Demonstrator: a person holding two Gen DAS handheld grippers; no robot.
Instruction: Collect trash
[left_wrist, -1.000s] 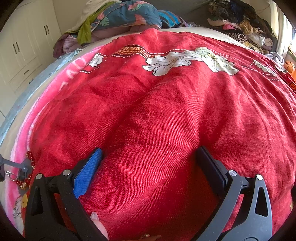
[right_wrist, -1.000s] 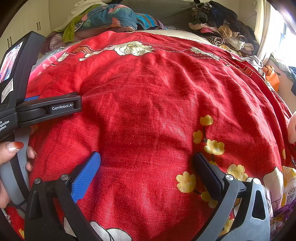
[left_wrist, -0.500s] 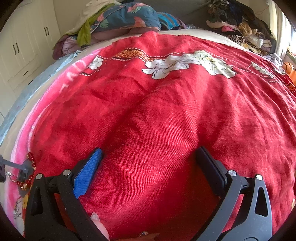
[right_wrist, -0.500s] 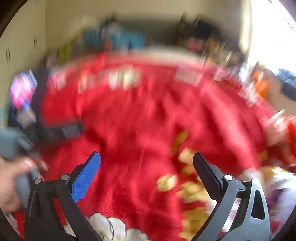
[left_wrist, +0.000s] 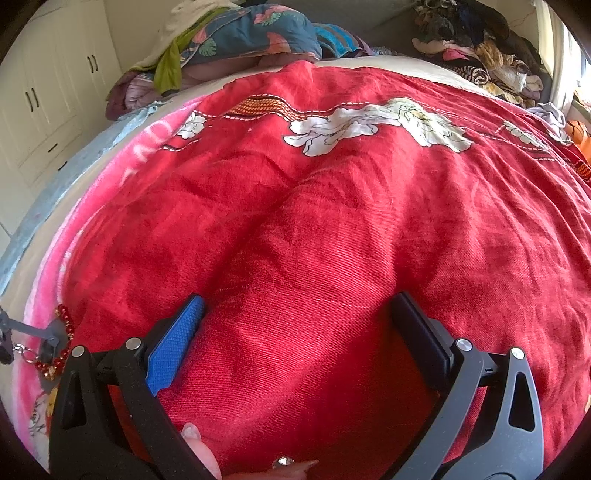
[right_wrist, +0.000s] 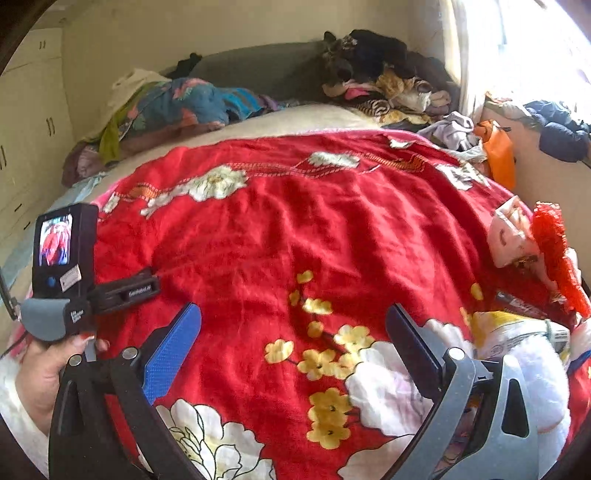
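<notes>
Through my left wrist camera, my left gripper (left_wrist: 297, 325) hangs low over the rumpled red blanket with white flower prints (left_wrist: 332, 221), its blue-padded finger and black finger spread wide with nothing but cloth between them. No trash shows anywhere ahead of it; the frame's bottom edge cuts off my hand, leaving only a fingertip and a small ring. Left of the blue finger, a string of red beads (left_wrist: 62, 343) on a grey clip is half lost at the rim. Far beyond the fingers lie a heap of blue floral bedding (left_wrist: 251, 37) and, further right, a dark pile of clothes (left_wrist: 476, 48), too tangled to sort out. My right wrist camera shows what the left one misses. My right gripper (right_wrist: 293, 332) is likewise spread apart and empty above the blanket, and the trash sits just right of its black finger: a crumpled yellow and white plastic wrapper (right_wrist: 517, 332), a pale pink torn packet (right_wrist: 511, 236) further ahead, and a red mesh net (right_wrist: 554, 254) touching that packet. The finger and the frame edge hide parts of this cluster. To the left of the blue finger, this view catches the left gripper from outside, its small lit screen (right_wrist: 55, 240) and my left hand (right_wrist: 44, 369) around the grey handle.
</notes>
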